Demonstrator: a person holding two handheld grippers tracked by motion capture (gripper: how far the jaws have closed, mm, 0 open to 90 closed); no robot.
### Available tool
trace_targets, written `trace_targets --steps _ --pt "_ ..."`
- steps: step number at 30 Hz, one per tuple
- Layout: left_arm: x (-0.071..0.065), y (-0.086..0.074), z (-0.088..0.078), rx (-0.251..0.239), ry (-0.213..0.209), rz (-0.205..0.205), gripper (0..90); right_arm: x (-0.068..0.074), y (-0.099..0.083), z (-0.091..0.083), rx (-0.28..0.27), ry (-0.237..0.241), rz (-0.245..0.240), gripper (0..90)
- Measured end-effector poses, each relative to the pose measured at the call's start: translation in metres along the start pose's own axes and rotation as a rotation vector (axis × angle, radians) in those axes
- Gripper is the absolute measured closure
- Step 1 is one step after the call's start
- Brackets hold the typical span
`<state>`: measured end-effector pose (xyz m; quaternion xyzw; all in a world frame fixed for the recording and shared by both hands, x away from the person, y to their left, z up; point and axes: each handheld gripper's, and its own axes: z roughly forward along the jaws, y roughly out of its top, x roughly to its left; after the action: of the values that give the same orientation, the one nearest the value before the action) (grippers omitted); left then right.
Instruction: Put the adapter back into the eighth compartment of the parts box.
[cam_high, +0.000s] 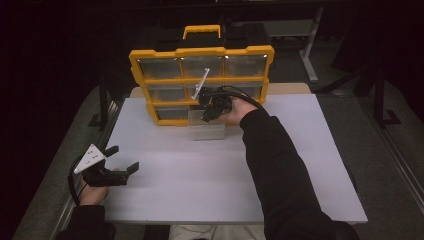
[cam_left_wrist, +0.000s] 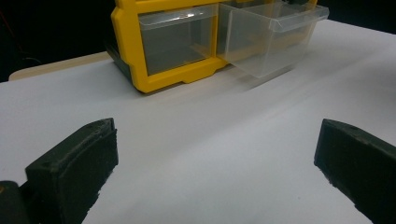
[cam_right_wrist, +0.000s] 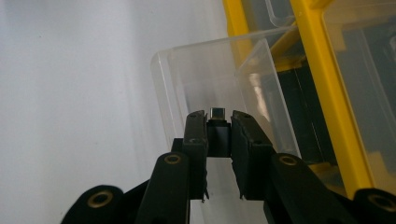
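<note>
One small black adapter (cam_right_wrist: 218, 133) sits clamped in the right hand-held gripper (cam_right_wrist: 218, 140) above the pulled-out clear drawer (cam_right_wrist: 205, 79).

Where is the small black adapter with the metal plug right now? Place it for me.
The small black adapter is clamped between the right gripper's jaws, metal plug outward, at the pulled-out clear drawer in the yellow organizer's bottom row.

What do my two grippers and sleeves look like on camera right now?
Both grippers are black. The left gripper carries a grey three-cornered plate and trails a black cable; its jaws are blocky and matte. The right gripper has brass-coloured rivets on its linkage and looping black cables. Both sleeves are black.
</note>
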<state>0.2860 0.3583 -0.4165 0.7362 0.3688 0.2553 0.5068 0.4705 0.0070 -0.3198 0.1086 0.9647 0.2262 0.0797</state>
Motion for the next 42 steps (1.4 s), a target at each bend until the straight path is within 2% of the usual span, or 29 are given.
trace_targets --steps 13,14,20,27,30,34,37,42 --pt "0.0 0.0 0.001 0.002 -0.002 0.003 0.0 -0.005 0.002 0.015 -0.005 0.007 -0.004 74.8" --pt "0.0 0.0 0.0 0.001 -0.002 0.003 0.0 -0.005 0.002 0.016 0.004 0.008 0.01 74.8" --pt "0.0 0.0 0.0 0.0 -0.001 0.003 0.0 -0.005 0.003 0.023 0.015 0.014 0.013 74.7" --pt "0.0 0.0 0.0 -0.002 -0.002 0.001 0.0 -0.003 0.004 0.022 0.011 0.01 0.006 70.7" --pt "0.0 0.0 0.0 0.0 -0.004 0.003 0.0 -0.004 0.003 0.019 -0.004 0.001 -0.013 68.0" --pt "0.0 0.0 0.0 -0.002 -0.006 0.001 0.0 -0.001 0.002 0.012 0.004 -0.008 0.012 61.0" --pt "0.0 0.0 0.0 -0.001 -0.006 0.001 0.0 -0.001 0.0 0.007 0.006 -0.02 0.013 54.1" --pt "0.0 0.0 0.0 -0.002 -0.006 0.0 0.0 0.002 -0.006 -0.001 -0.017 -0.026 0.036 42.8"
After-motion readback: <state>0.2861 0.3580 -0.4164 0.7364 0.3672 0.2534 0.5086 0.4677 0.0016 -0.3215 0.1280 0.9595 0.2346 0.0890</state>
